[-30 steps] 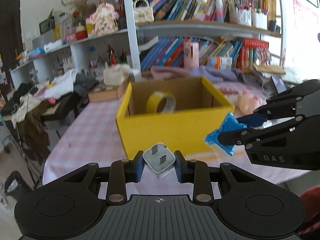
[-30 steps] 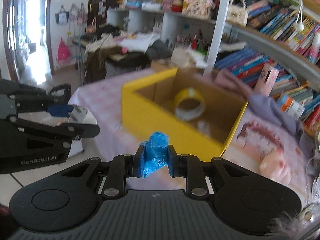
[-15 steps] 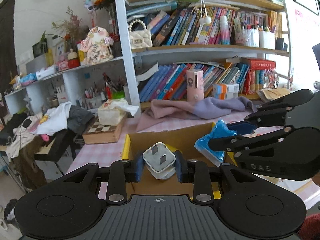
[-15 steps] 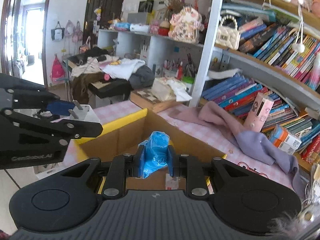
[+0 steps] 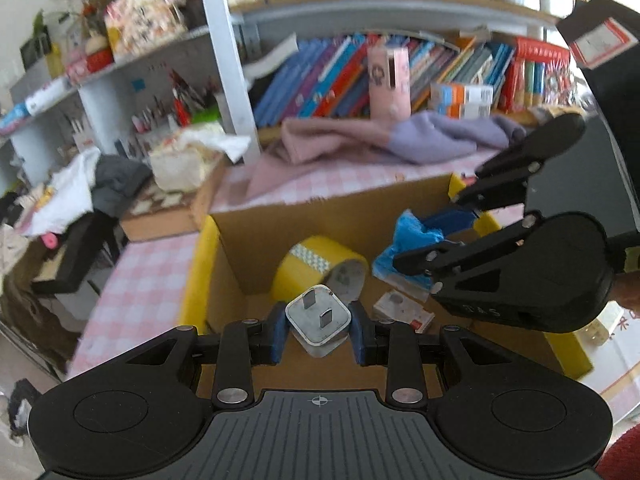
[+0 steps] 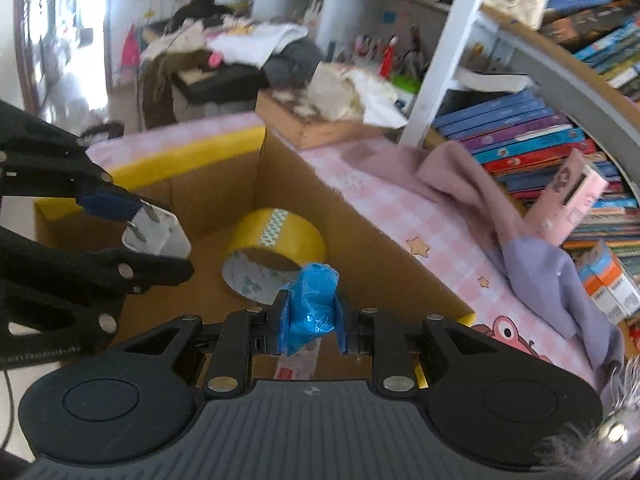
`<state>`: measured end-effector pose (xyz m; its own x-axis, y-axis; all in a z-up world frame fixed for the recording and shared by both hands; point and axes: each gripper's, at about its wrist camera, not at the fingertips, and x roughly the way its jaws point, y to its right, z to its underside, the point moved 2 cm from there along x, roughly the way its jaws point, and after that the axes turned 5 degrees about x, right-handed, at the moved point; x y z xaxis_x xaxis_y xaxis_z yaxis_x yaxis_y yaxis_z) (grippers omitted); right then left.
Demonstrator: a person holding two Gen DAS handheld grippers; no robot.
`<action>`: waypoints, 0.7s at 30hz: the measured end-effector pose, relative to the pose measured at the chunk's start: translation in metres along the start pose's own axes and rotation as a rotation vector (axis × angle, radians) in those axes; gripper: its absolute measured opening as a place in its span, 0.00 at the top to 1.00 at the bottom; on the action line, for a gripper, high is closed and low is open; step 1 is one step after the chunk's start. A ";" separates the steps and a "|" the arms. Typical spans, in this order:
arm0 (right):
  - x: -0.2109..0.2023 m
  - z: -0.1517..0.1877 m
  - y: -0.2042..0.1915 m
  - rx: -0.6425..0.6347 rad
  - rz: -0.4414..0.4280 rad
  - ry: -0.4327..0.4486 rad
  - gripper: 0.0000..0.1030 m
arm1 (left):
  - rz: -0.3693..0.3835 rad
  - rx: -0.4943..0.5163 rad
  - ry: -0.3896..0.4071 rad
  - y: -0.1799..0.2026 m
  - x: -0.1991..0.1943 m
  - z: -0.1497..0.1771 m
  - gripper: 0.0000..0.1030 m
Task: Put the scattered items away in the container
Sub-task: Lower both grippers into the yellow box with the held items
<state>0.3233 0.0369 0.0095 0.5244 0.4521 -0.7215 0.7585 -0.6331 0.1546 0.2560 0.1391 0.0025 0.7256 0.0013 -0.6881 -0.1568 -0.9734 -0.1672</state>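
Jaws clamp a smooth white square plug left, crinkly blue plastic roll right, above cardboard box.

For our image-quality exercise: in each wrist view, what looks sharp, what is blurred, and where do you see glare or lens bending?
Left wrist view: white charger in the left gripper sharp; bookshelf smeared, its boards bowed. Right wrist view: blue bag in the right gripper crisp; yellow box rim soft; doorway blown out white.

My tongs: two, left and right
Plug in my left: one
Blue bag in my right: one
Box: one
Tape roll: one
Card: one
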 end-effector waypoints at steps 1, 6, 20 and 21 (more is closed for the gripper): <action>0.006 0.000 0.000 -0.015 -0.005 -0.017 0.80 | 0.020 -0.013 -0.016 -0.001 0.006 0.000 0.71; 0.032 0.000 0.001 -0.085 -0.004 -0.107 0.80 | 0.038 -0.005 -0.107 0.003 0.031 -0.002 0.71; 0.055 0.007 0.009 -0.076 -0.009 -0.182 0.79 | 0.052 0.003 -0.163 0.009 0.044 0.000 0.70; 0.055 0.007 0.009 -0.072 -0.006 -0.179 0.79 | 0.052 0.005 -0.160 0.009 0.044 0.000 0.70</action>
<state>0.3564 0.0512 -0.0335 0.4472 0.3327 -0.8302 0.7907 -0.5810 0.1930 0.2865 0.1299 -0.0290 0.6002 -0.0126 -0.7998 -0.1950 -0.9720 -0.1311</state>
